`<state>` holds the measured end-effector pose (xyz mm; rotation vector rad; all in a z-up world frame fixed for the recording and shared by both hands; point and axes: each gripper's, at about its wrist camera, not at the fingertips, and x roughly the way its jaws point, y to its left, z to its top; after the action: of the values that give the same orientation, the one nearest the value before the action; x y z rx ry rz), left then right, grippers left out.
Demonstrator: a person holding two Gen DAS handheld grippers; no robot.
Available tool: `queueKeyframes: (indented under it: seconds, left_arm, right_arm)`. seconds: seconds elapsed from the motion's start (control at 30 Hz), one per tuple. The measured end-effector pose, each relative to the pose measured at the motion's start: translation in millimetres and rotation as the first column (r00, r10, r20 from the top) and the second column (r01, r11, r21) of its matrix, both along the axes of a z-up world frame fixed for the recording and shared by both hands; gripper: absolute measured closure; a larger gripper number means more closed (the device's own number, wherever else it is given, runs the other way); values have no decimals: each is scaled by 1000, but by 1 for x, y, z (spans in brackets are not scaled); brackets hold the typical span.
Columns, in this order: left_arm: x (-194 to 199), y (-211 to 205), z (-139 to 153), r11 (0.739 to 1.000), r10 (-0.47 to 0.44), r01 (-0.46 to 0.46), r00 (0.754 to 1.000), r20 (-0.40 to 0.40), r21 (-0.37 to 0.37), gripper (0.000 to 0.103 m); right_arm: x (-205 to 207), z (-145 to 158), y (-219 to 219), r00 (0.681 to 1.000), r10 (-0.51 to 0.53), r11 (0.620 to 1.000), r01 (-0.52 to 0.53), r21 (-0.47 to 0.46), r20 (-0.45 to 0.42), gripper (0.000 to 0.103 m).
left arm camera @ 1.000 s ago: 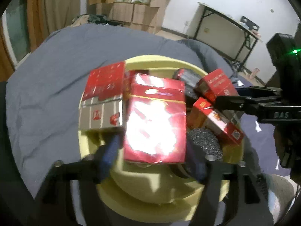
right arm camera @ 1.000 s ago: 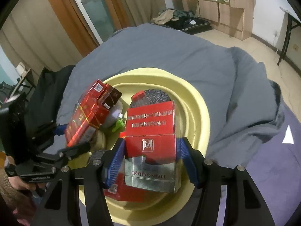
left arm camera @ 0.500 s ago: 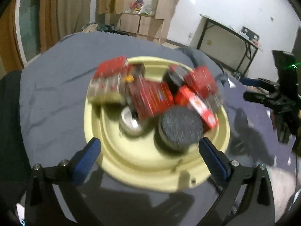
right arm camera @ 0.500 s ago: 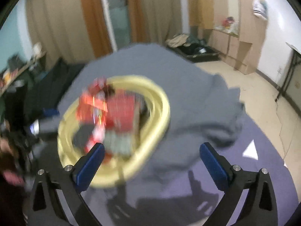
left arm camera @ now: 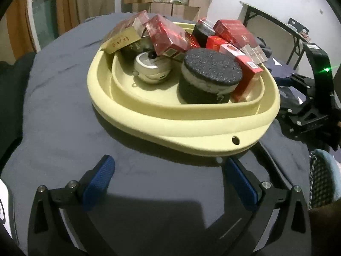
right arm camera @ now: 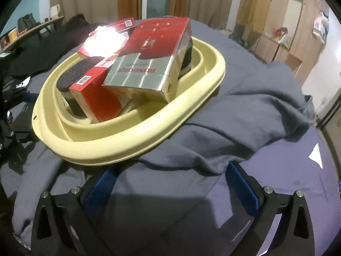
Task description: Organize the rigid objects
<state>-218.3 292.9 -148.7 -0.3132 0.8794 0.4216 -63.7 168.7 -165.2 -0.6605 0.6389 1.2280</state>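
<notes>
Both units empty: left hand-held gripper (left arm camera: 168, 183) and right hand-held gripper (right arm camera: 170, 188) have jaws spread wide, just opened, nothing between the blue pads, each low over the grey cloth (left arm camera: 64, 111). Yellow basin (left arm camera: 185, 128) sits on that cloth ahead of both. Inside it: red boxes (left arm camera: 168, 35) piled at the back, a red-and-silver box (right arm camera: 149, 64) on top, a black-topped round tin (left arm camera: 210, 74) near the front.
</notes>
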Motion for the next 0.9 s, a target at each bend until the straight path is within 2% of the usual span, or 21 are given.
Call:
queueKeyframes:
  seconds: [0.1, 0.27, 0.9]
  left_arm:
    - [11, 4, -2, 999, 32, -31, 999, -31, 21, 0]
    - [26, 4, -2, 993, 101, -98, 993, -58, 62, 0]
    - [28, 3, -3, 994, 98, -94, 994, -58, 62, 0]
  right_arm:
    - [1, -2, 2, 1000, 2, 1000, -2, 3, -25, 0]
    - [-1, -3, 4, 1000, 1, 1000, -1, 2, -21, 0]
    - [4, 3, -6, 1000, 2, 1000, -2, 3, -19, 0]
